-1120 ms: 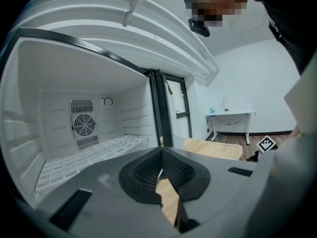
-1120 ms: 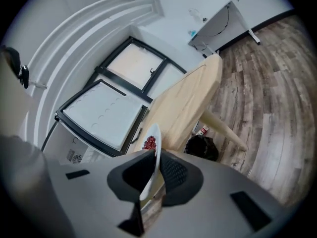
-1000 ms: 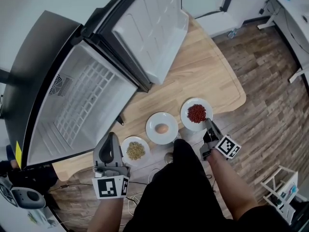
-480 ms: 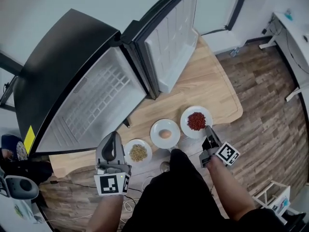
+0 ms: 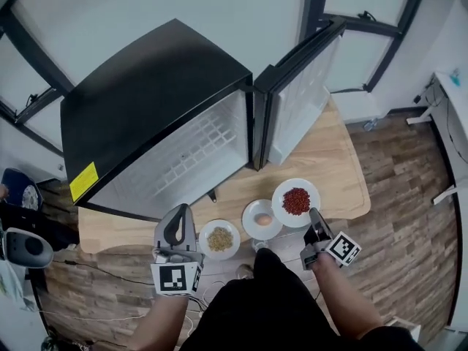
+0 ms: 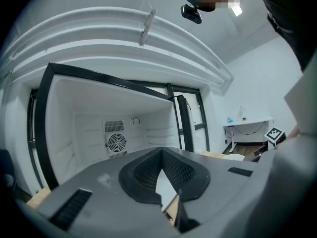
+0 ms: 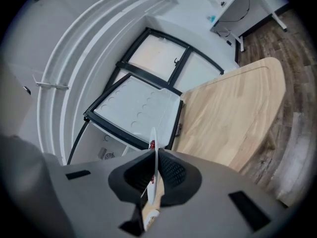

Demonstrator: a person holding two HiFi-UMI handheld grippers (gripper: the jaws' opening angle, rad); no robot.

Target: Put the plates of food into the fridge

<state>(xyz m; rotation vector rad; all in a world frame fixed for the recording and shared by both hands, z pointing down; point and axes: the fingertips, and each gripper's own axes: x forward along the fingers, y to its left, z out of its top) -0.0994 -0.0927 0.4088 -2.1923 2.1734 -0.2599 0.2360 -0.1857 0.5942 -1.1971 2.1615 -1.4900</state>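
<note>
A light wooden surface (image 5: 333, 170) is seen from above, rounded at its right corners. A black fridge (image 5: 161, 115), door open, is stood on its left part. Three white plates are lined along the near edge: a plate of pale grains (image 5: 219, 240) at the left, a plate with an egg (image 5: 262, 219) in the middle, a plate of red food (image 5: 296, 202) at the right.

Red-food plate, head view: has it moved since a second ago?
Yes, it seems. The red-food plate, in the right gripper, now overlaps the rim of the egg plate; earlier a gap parted them. It has shifted toward the egg plate, probably lifted.
</note>
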